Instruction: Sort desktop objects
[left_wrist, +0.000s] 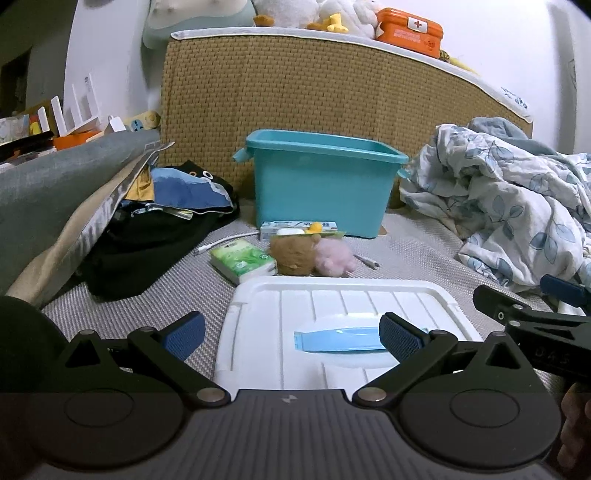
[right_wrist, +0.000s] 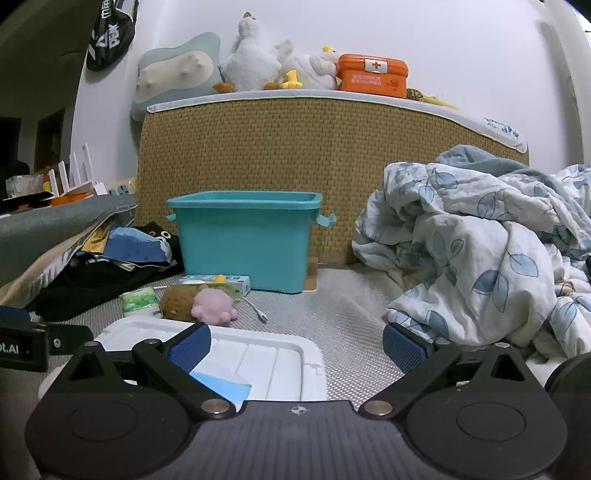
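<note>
Nearest the left wrist lens, the left gripper (left_wrist: 291, 334) stands with its jaws wide and nothing between them, hovering over the white bin lid (left_wrist: 369, 299) with its pale blue handle (left_wrist: 338, 339). Off at 3 o'clock the right gripper (right_wrist: 295, 349) is likewise spread wide and empty, its left finger over the lid's near corner. Past the lid, at 12 o'clock, the loose things huddle: a green tissue pack (left_wrist: 243, 260), a brown plush toy (left_wrist: 293, 253) touching a pink plush toy (left_wrist: 334, 256), a toothpaste box (left_wrist: 295, 227) with a small yellow duck (left_wrist: 314, 228) on it, and a white cable (left_wrist: 225, 242). Behind them stands the teal storage bin (left_wrist: 321, 181), open-topped; its inside is hidden from both views, so what it holds cannot be told. With small things lying outside it, sorting probably has some way to go. A good pick would likely take one item at a time, pinch each plush across its body, keep off its neighbour, and lift clear of the rim before letting go.
</note>
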